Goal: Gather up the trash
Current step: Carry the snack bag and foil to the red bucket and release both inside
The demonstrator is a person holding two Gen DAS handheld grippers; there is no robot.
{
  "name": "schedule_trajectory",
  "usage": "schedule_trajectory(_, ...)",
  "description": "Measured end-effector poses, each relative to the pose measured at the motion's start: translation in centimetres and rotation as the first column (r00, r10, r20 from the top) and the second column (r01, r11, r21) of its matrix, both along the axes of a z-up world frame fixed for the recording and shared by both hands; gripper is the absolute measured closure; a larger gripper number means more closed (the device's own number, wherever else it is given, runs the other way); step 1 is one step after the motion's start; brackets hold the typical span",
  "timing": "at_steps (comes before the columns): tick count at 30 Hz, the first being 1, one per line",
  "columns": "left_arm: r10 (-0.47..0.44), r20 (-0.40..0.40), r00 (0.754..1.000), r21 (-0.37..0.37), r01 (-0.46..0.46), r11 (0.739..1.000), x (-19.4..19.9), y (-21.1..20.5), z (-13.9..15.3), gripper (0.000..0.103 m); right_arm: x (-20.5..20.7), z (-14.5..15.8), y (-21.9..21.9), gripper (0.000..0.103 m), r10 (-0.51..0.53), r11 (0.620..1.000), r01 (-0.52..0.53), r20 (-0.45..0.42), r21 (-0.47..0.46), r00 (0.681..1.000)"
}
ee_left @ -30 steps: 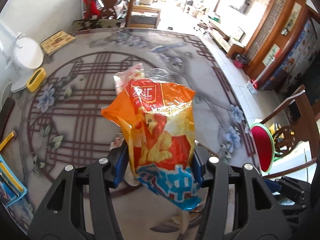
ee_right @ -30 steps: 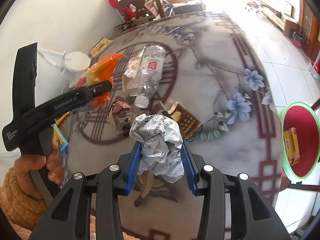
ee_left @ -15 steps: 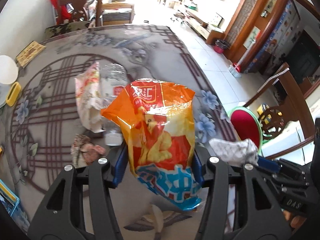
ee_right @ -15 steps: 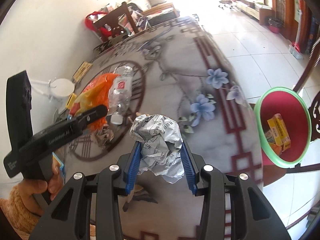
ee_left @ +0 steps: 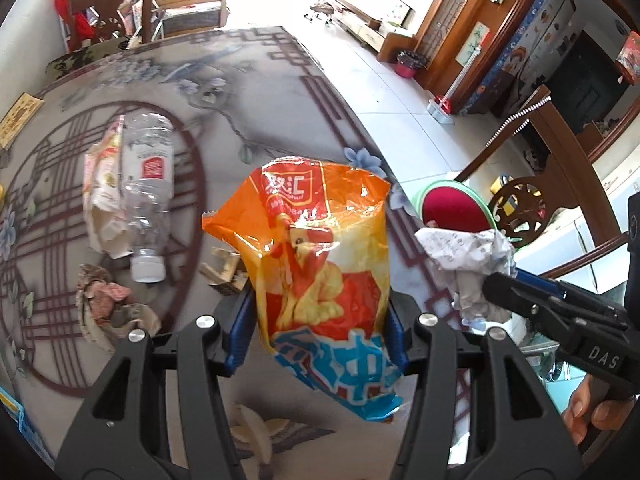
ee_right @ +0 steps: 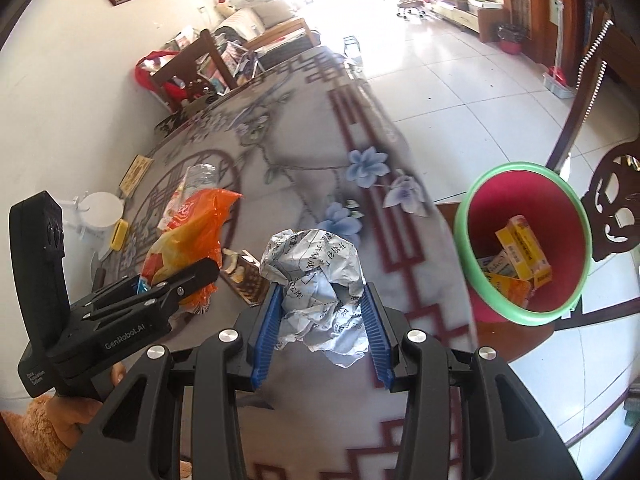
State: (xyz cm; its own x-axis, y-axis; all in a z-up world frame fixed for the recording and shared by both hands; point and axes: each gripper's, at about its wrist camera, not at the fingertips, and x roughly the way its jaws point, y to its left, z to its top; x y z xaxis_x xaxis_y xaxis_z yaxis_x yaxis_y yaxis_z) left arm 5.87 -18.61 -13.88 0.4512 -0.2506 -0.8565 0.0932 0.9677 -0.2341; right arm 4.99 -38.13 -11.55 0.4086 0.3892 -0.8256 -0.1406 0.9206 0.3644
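Observation:
My left gripper (ee_left: 318, 332) is shut on an orange snack bag (ee_left: 320, 256) with a chicken printed on it, held above the patterned table (ee_left: 248, 92). My right gripper (ee_right: 322, 328) is shut on a crumpled ball of printed paper (ee_right: 316, 276). From the left wrist view that paper ball (ee_left: 468, 252) hangs at the right, near the table's edge. A red bin with a green rim (ee_right: 476, 256) stands off the table's right edge, below it, with yellow boxes (ee_right: 520, 248) inside. The same bin (ee_left: 456, 210) shows behind the bag. In the right wrist view the orange bag (ee_right: 188, 236) sits at the left.
On the table lie a crushed clear bottle (ee_left: 146, 196) on a pale wrapper (ee_left: 100, 184), a crumpled brownish wrapper (ee_left: 104, 300), a small brown carton (ee_left: 226, 276) and some peel (ee_left: 256, 428). A carved wooden chair (ee_right: 616, 216) stands beside the bin. A hand (ee_left: 588, 408) grips the right tool.
Both grippers have swung right across the table toward its edge, each keeping its load. The bin has come closer in both views and the bottle has slid left.

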Motion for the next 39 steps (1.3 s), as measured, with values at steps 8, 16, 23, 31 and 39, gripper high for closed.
schedule_trajectory(8, -0.06, -0.026, 0.998, -0.006, 0.06, 0.998, 1.0, -3.4, -0.8, 0.051, 0.9, -0.3, -3.7, 0.063, -0.059, 0.998, 0.059, -0.014, -0.012, 0.998)
schedule_trajectory(16, -0.062, -0.057, 0.996, 0.004, 0.063, 0.998, 2.1, -5.0, -1.7, 0.051, 1.9, -1.3, -6.2, 0.063, -0.088, 0.996, 0.088, -0.046, -0.008, 0.995)
schedule_trajectory(23, -0.083, -0.051, 0.995, 0.004, 0.083, 0.997, 4.1, -7.4, -1.5, 0.051, 2.7, -1.9, -8.9, 0.063, -0.122, 0.993, 0.121, -0.061, -0.016, 0.991)
schedule_trajectory(31, -0.15, -0.041, 0.988, -0.005, 0.15, 0.989, 7.1, -13.0, -1.4, 0.051, 3.4, -2.2, -13.7, 0.062, -0.184, 0.982, 0.181, -0.062, -0.045, 0.981)
schedule_trajectory(39, -0.212, -0.055, 0.976, -0.008, 0.211, 0.977, 9.5, -18.8, -2.2, 0.051, 5.2, -2.8, -18.5, 0.063, -0.213, 0.976, 0.209, -0.066, -0.059, 0.975)
